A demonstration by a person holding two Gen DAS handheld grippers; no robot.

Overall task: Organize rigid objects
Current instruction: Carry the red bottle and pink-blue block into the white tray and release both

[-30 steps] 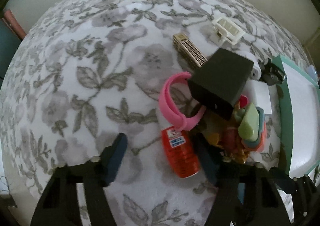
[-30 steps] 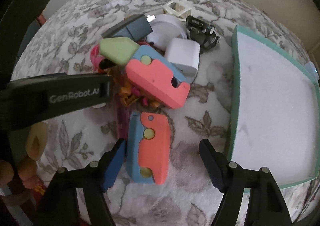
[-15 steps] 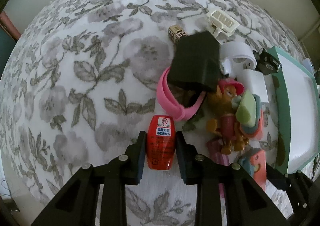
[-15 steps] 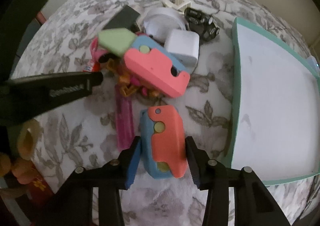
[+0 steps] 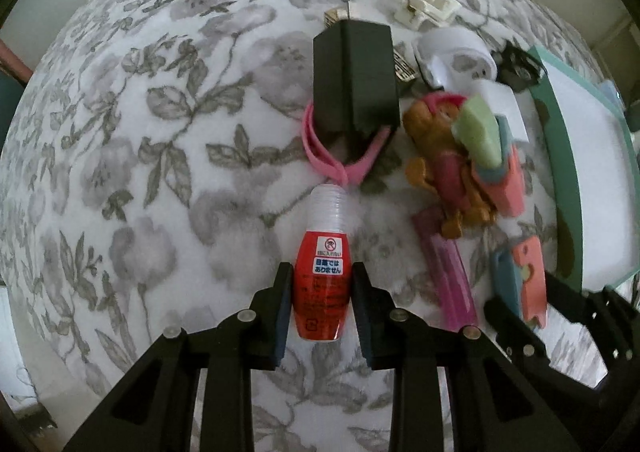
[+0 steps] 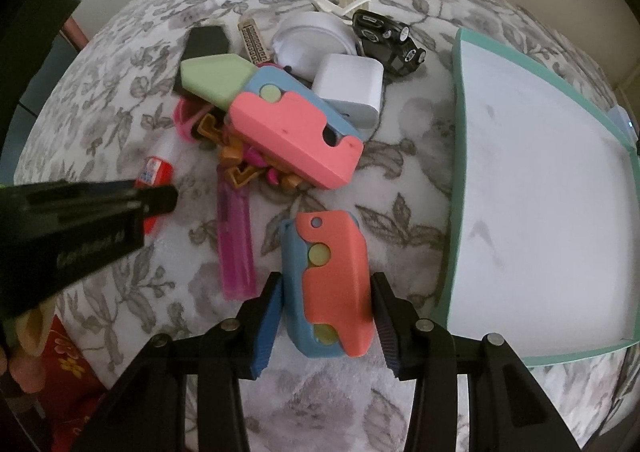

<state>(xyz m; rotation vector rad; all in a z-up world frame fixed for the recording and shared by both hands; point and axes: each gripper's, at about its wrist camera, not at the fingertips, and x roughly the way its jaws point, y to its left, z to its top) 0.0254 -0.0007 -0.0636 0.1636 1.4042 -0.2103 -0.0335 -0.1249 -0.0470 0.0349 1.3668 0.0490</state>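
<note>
Floral cloth (image 5: 168, 140) covers the work surface. Teal-rimmed tray (image 6: 460, 156) lies at the right edge of the cloth, white floor bare. Pile of small objects sits left of the tray: black box (image 5: 354, 76) resting on a pink band (image 5: 320, 156), white charger block (image 6: 348, 86), large coral-and-blue toy (image 6: 296, 136) with a green tip, black toy car (image 6: 388, 38), purple lighter (image 6: 236, 244).

Right gripper (image 6: 326, 292): jaws have just closed in and are clamped on a small coral-and-blue toy (image 6: 332, 284), just left of the tray.

Left gripper (image 5: 322, 292): jaws have just closed, clamped on a red bottle (image 5: 322, 284), clear cap toward the pink band.
</note>
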